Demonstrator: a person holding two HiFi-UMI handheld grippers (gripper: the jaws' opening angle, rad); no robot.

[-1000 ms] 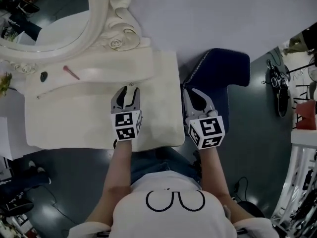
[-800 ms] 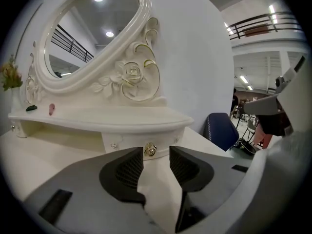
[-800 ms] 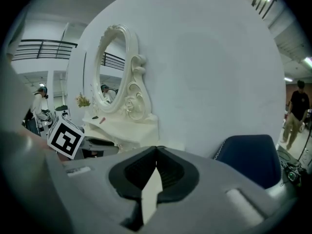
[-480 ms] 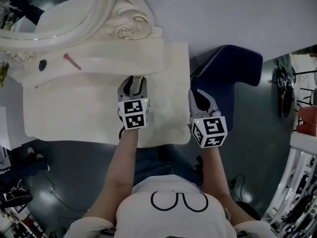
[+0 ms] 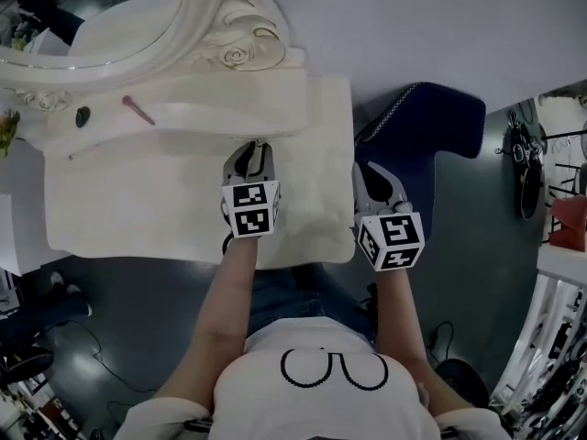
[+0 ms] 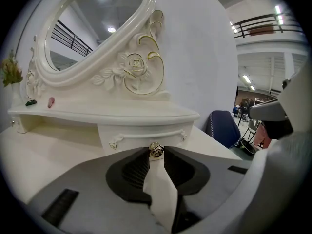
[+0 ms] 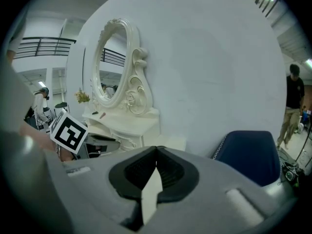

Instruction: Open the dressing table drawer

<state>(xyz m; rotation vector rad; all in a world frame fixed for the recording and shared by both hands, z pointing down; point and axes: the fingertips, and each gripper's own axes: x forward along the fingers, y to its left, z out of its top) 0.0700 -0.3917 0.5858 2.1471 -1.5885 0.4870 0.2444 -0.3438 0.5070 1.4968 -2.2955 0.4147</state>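
The cream dressing table [image 5: 138,200] has a small drawer [image 6: 146,133] under its upper shelf, with a gold knob [image 6: 156,150] at its middle. My left gripper [image 6: 156,153] is right at the drawer front and its jaws are closing, with the knob caught between the two tips. In the head view the left gripper [image 5: 252,152] reaches over the tabletop to the shelf's front edge. My right gripper [image 5: 371,174] hangs off the table's right side above the blue chair [image 5: 431,136], its jaws shut with nothing between them.
An oval mirror [image 6: 92,23] in a carved frame stands on the shelf. A pink stick [image 5: 138,110] and a small black item [image 5: 83,115] lie on the shelf to the left. A white wall is behind; racks and cables crowd the floor at the far right.
The left gripper's jaws have narrowed from wide open to the width of the knob at the drawer front. Both grippers have sunk a little; the right one stays shut.
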